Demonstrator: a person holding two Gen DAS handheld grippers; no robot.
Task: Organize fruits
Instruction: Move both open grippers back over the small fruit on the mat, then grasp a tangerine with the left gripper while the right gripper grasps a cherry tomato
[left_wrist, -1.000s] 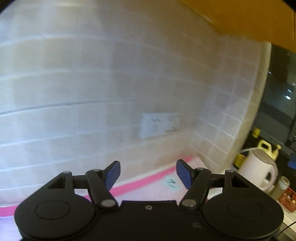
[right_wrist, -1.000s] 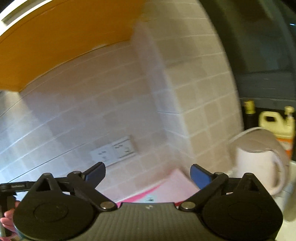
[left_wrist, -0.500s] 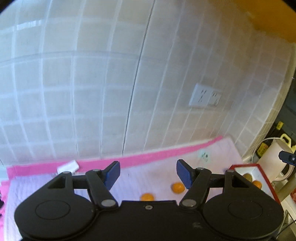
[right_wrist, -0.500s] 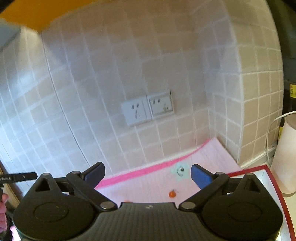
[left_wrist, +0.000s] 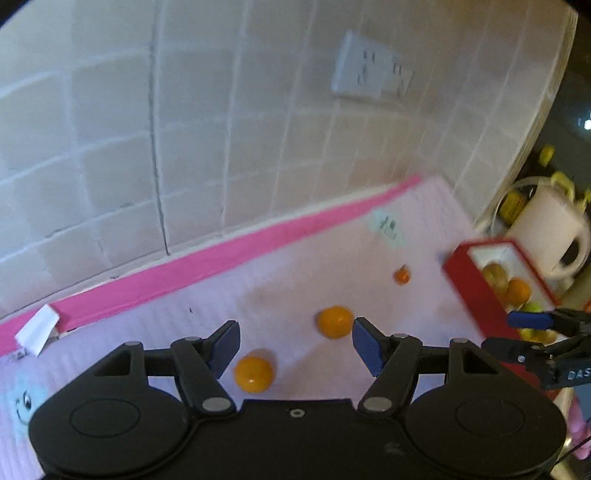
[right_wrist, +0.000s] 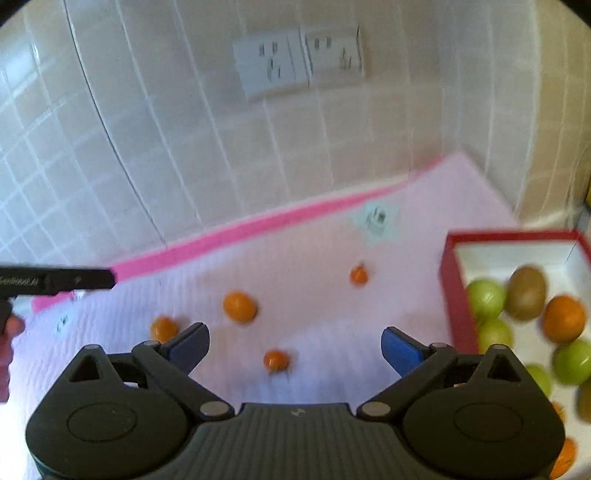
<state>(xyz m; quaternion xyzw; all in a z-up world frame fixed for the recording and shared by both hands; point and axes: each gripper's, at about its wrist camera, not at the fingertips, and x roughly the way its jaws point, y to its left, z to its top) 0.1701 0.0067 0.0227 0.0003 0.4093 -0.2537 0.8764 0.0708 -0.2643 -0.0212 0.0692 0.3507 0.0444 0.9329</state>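
Both the left gripper and the right gripper hover with fingers spread wide, holding nothing. Nearest the left fingers lies a small orange on the pink mat covering the surface; another orange sits beyond. Probably light, firm and prone to rolling: pinch across the middle. Farther right, the red box holds green and brown fruit.

Your left hand-held gripper: matte black body, two round discs, silver pivot screws, blue pads on angled black linkage fingers. Your right hand-held gripper: same build, ribbed grey centre plate with small white mark, blue pads, white lettering on its side in the left view
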